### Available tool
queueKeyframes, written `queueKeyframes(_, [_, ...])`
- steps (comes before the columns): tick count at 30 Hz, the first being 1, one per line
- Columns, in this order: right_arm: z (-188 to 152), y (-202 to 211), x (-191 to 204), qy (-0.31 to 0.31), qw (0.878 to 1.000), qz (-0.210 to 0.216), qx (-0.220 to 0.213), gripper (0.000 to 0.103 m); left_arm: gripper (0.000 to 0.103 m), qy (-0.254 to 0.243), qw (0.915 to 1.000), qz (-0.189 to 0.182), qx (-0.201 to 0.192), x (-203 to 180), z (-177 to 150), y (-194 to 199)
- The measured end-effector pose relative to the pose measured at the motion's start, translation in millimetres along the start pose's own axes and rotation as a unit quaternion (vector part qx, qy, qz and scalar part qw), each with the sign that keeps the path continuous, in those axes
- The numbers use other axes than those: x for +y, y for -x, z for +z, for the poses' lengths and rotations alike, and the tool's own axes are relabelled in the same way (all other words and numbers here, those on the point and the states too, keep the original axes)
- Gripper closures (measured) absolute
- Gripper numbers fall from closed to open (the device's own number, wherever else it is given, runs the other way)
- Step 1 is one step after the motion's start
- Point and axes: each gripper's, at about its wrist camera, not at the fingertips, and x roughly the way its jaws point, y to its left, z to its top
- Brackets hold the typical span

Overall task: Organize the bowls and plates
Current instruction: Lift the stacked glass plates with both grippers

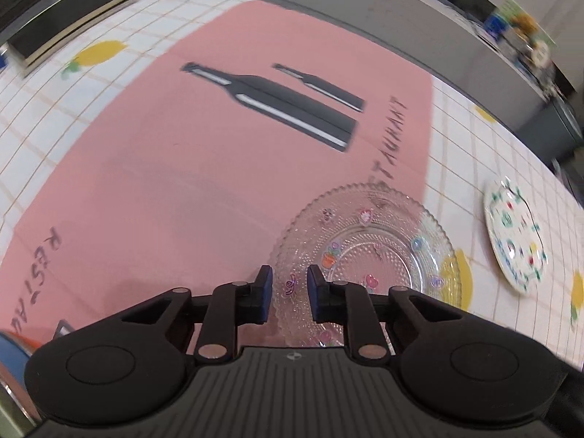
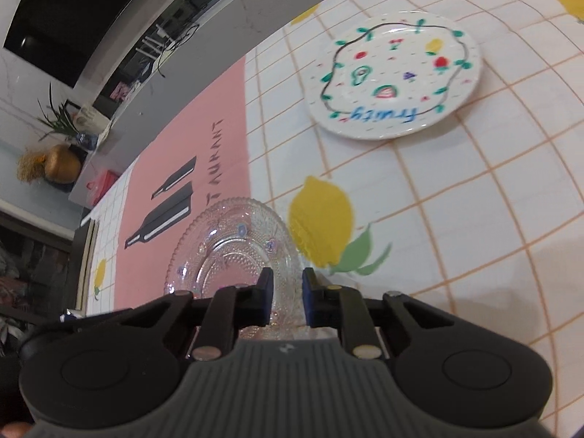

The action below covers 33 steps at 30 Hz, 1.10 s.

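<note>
A clear glass plate (image 1: 368,248) with small painted flowers lies half on the pink placemat (image 1: 182,168), half on the checked tablecloth. My left gripper (image 1: 290,292) hangs over its near left rim; the jaws stand narrowly apart and the rim shows in the gap, with no pad seen pressing on it. In the right wrist view the same glass plate (image 2: 233,252) lies just ahead, and my right gripper (image 2: 288,292) sits at its near right rim with a slim gap between the jaws. A white plate (image 2: 394,76) with fruit drawings rests further right; it also shows as the white plate (image 1: 514,241).
The tablecloth (image 2: 474,219) is white with orange lines and lemon prints. A dark flat book (image 1: 73,14) lies at the far left corner. Behind the table's far edge run a grey ledge (image 1: 365,11) and shelves with clutter.
</note>
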Motion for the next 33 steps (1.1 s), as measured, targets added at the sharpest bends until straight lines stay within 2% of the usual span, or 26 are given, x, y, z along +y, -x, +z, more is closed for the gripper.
queueKeyframes(2, [1,2,-5,-0.007,1.000,0.006,-0.001,0.084,0.073,-0.006,0.9999,0.004,-0.012,-2,-1,0])
queueKeyframes(8, [1,0,-6,-0.015,1.000,0.022,0.001,0.082,0.073,0.002,0.9993,-0.006,-0.036,2,-1,-4])
queueKeyframes(13, [1,-4,-2,-0.010,1.000,0.016,-0.004,0.083,0.077,-0.002,0.9992,-0.007,-0.040,1,0,-3])
queueKeyframes(15, [1,-4,-1,-0.009,1.000,0.005,-0.004,0.092,0.079,-0.001,0.9991,-0.005,-0.041,1,0,-2])
queueKeyframes(17, [1,-4,-2,-0.015,1.000,0.001,-0.005,0.097,0.083,0.004,0.9992,-0.006,-0.040,2,1,0])
queueKeyframes(23, [4,3,-1,-0.008,1.000,0.002,-0.007,0.098,0.090,0.000,0.9987,-0.009,-0.050,1,1,11])
queueKeyframes(28, [5,11,-8,-0.021,1.000,0.000,-0.005,0.098,0.092,0.007,0.9988,-0.029,-0.038,3,-3,13])
queueKeyframes(33, [2,19,-22,-0.027,0.999,-0.015,-0.014,0.097,0.092,-0.017,0.9985,-0.043,-0.030,-7,-18,13])
